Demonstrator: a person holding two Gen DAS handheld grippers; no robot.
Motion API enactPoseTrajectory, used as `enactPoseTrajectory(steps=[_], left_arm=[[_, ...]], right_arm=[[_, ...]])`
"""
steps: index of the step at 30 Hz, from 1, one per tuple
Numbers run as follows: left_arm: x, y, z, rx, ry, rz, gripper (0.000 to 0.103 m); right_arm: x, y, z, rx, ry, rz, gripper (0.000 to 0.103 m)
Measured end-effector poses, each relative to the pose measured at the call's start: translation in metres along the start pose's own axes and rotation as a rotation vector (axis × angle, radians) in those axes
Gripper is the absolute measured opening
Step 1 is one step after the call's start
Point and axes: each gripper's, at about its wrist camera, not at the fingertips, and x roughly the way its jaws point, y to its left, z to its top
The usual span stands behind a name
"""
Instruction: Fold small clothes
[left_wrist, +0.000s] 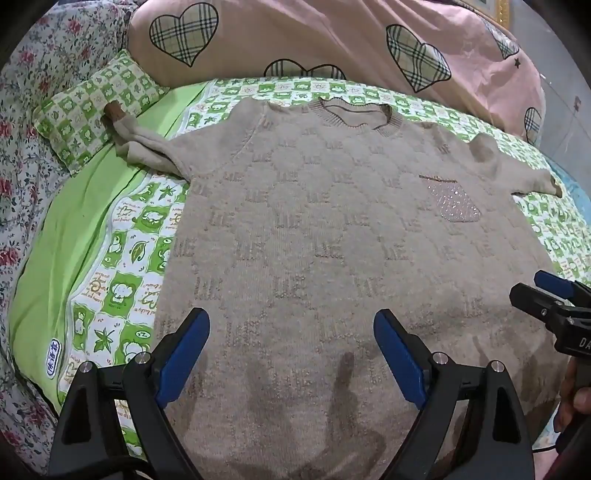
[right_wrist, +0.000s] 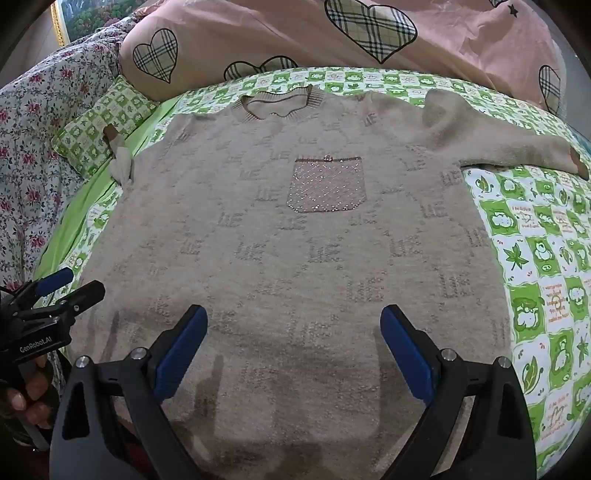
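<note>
- Green-checked bedding (left_wrist: 122, 258) is spread beneath everything, with one pink heart-print quilt (left_wrist: 314, 40) heaped at the far side.
- One beige sweater (left_wrist: 314, 221) is laid flat on it, front up, both sleeves spread outward.
- One sparkly pocket (right_wrist: 325, 184) is seen on its chest.
- Two grippers are held above the hem: the left gripper (left_wrist: 291, 354) and the right gripper (right_wrist: 293, 350), jaws wide apart, nothing gripped.

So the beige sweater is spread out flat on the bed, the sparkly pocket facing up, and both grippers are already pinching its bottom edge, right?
Not quite. The sweater does lie flat with its sparkly pocket up, but neither gripper pinches it. The left gripper and right gripper are both open above the fabric, as each wrist view shows.
</note>
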Motion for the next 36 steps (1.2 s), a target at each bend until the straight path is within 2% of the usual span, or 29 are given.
enactPoseTrajectory(steps=[9, 16, 20, 27, 36], left_arm=[[-0.004, -0.01, 0.01, 0.008, -0.01, -0.011, 0.091], [-0.003, -0.012, 0.004, 0.0, -0.032, -0.047, 0.091], [-0.003, -0.014, 0.003, 0.022, -0.079, -0.028, 0.091], [-0.004, -0.015, 0.004, 0.036, -0.057, -0.016, 0.091], [-0.007, -0.016, 0.005, 0.053, -0.081, -0.001, 0.091]], right_arm=[[0.004, 0.001, 0.001, -0.002, -0.001, 0.005, 0.095], [0.007, 0.005, 0.002, -0.011, -0.006, 0.01, 0.095], [0.007, 0.005, 0.002, -0.014, -0.003, 0.011, 0.095], [0.008, 0.005, 0.002, -0.01, -0.02, 0.013, 0.095], [0.005, 0.003, 0.003, -0.001, -0.044, 0.038, 0.095]])
